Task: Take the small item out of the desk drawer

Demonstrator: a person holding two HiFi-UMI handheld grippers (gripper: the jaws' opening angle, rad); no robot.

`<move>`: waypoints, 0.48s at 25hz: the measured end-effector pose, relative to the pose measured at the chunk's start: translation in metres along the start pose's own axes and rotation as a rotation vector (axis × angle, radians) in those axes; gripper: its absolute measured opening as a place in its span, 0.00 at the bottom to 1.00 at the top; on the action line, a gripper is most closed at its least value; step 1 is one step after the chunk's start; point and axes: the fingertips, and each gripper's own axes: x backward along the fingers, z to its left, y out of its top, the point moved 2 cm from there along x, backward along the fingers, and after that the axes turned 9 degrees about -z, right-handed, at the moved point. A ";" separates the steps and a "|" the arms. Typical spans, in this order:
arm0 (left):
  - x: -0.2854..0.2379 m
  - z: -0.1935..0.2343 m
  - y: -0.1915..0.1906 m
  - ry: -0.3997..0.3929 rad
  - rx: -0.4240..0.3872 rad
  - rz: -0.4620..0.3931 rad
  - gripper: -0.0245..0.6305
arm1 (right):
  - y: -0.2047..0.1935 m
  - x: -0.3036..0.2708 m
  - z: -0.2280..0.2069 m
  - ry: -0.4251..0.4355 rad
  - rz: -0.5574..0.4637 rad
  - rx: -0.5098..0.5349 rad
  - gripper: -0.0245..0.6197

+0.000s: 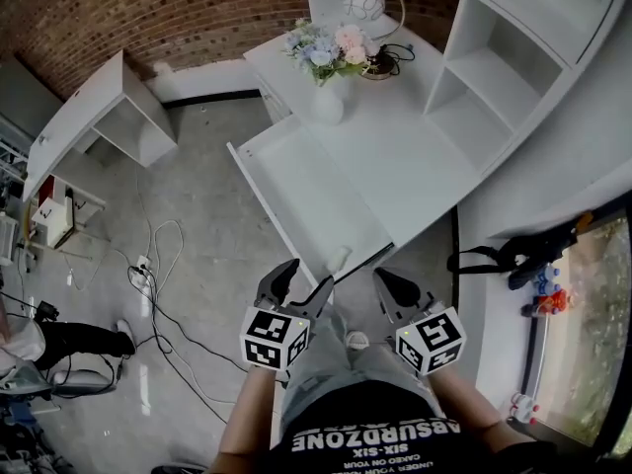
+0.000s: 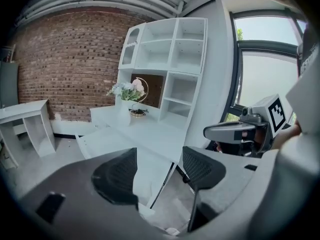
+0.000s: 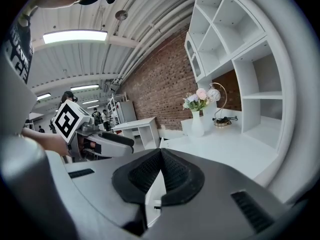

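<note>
White small item [image 1: 339, 258], stubby; lies in the near corner of the open drawer [image 1: 296, 166] under the worktop [image 1: 395, 136]. Judged light, rigid, possibly slick; pinch across its narrow width. Left gripper [image 1: 308, 276]: jaws parted, empty. Right gripper [image 1: 383, 278]: jaws closed together, empty.

A brick wall [image 1: 148, 8] backs white shelving [image 1: 513, 62] above grey floor [image 1: 207, 205].

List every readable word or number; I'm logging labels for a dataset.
"ABSURDZONE": on the person's black T-shirt, upside down in the head view.
"SIX-SIX": same shirt, next line.
Third, smaller line there: too blurred to read.
Nothing else is readable.
</note>
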 end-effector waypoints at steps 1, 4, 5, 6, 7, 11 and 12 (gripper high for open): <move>-0.004 0.003 -0.001 -0.005 -0.001 0.010 0.45 | 0.000 -0.003 -0.002 -0.005 0.003 -0.003 0.03; -0.016 0.012 -0.003 -0.016 0.001 0.032 0.45 | 0.001 -0.012 -0.008 -0.016 0.008 -0.009 0.03; -0.020 0.014 -0.004 -0.020 0.002 0.040 0.45 | 0.001 -0.014 -0.010 -0.019 0.008 -0.012 0.03; -0.024 0.017 -0.005 -0.025 0.004 0.049 0.45 | 0.001 -0.017 -0.013 -0.025 0.010 -0.015 0.03; -0.028 0.019 -0.006 -0.030 0.006 0.058 0.45 | 0.001 -0.019 -0.015 -0.033 0.013 -0.019 0.03; -0.045 0.027 -0.015 -0.051 0.011 0.099 0.45 | 0.001 -0.027 -0.024 -0.056 0.020 -0.030 0.03; -0.049 0.029 -0.018 -0.055 0.013 0.111 0.45 | 0.001 -0.029 -0.026 -0.061 0.024 -0.034 0.04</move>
